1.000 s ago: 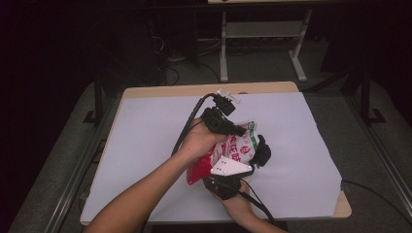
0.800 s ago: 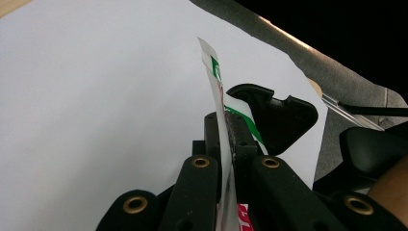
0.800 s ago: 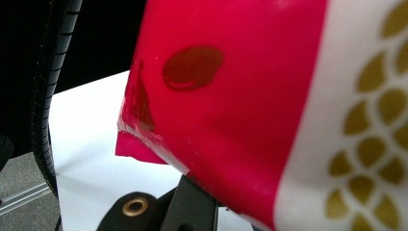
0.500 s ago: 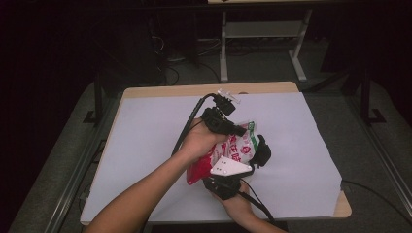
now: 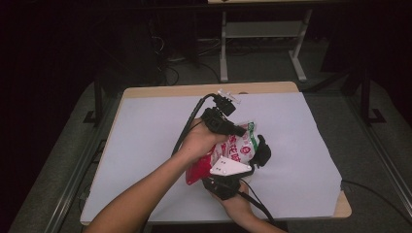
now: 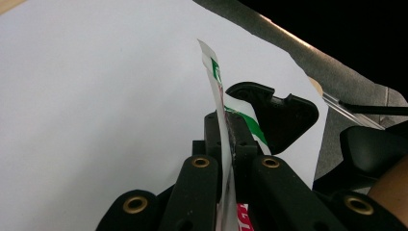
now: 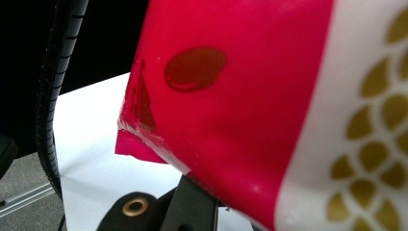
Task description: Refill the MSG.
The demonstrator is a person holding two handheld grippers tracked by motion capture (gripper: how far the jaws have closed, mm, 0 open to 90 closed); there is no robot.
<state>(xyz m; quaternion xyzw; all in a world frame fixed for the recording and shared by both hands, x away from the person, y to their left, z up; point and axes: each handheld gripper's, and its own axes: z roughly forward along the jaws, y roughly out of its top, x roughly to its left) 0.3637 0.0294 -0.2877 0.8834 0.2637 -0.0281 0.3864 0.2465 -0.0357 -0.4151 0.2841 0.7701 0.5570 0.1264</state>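
Lying across the worktop (image 5: 145, 145), a white sheet (image 5: 301, 145) carries nothing else near the snack bag (image 5: 238, 145), which sits above its middle. Red, white and green with printed lettering, the bag is pinched at both ends: the left tongs (image 5: 243, 131) are clenched on its thin green-striped top edge (image 6: 219, 96), the right tongs (image 5: 260, 150) on its red bottom seam (image 7: 144, 130). The person's left hand (image 5: 199, 143) covers much of the bag; its lettering is too small to read.
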